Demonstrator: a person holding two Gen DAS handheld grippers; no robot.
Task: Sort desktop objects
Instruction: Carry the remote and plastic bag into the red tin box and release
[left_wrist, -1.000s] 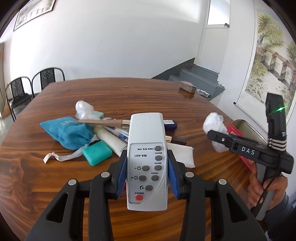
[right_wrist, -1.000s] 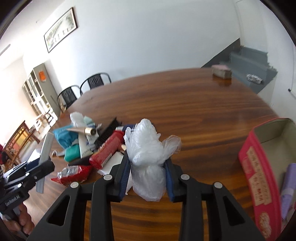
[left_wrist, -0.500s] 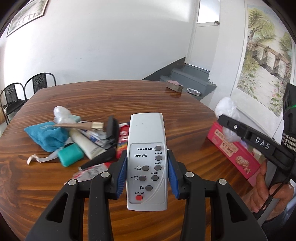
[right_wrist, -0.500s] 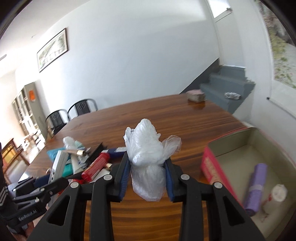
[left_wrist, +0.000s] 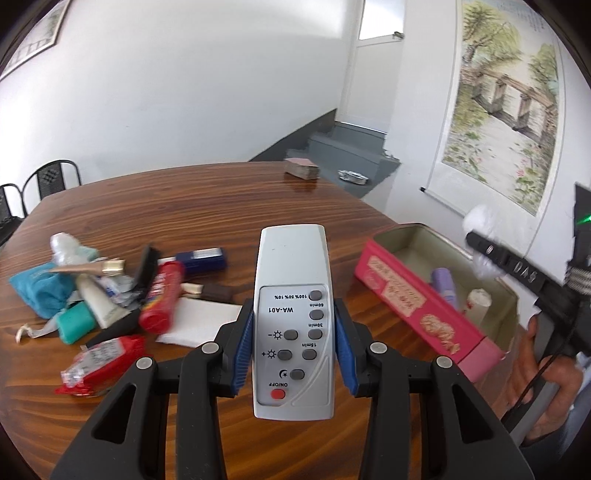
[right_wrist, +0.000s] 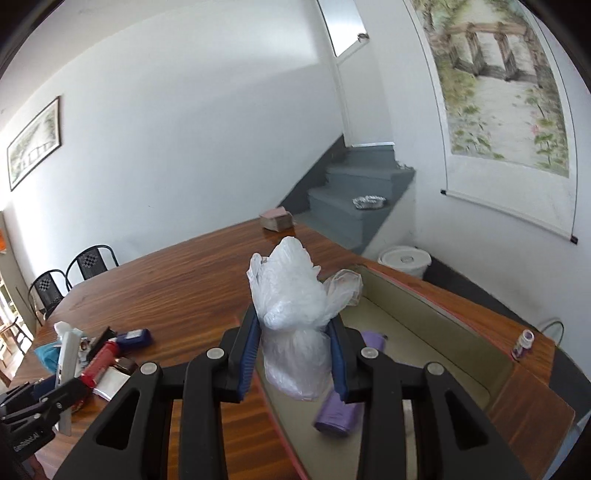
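1. The person's right hand (left_wrist: 546, 373) shows only at the edge of the left wrist view, wrapped around the black handle; the left hand is cut off in both views.
2. In the right wrist view the plastic bag (right_wrist: 295, 314) hides part of the tin's floor, and the purple roll (right_wrist: 341, 408) under it is blurred.
3. Items in the desk pile overlap, so several at the bottom cannot be named.
4. The left gripper (left_wrist: 293, 345) is held level above the desk (left_wrist: 184, 210), its blue pads pinching the sides of a grey remote control (left_wrist: 291, 317), which points forward with its buttons facing up.
5. The right gripper (right_wrist: 293, 354) clamps the crumpled clear plastic bag between its pads and hovers over the near end of the open red tin (right_wrist: 436, 310), angled down toward it.
6. The red tin (left_wrist: 410, 295) stands on the desk to the right of the remote control; inside lie a purple roll (left_wrist: 445, 286) and a small white roll (left_wrist: 478, 301), near each other.
7. Left of the remote control a pile rests on the desk: a teal cloth pouch (left_wrist: 40, 288), a white tube (left_wrist: 98, 302), a red cylinder (left_wrist: 160, 299), a dark blue box (left_wrist: 201, 258), a red snack packet (left_wrist: 98, 363) and a white tissue (left_wrist: 199, 321).
8. A small purple-capped bottle (right_wrist: 522, 343) stands on the desk just beyond the tin's far wall.
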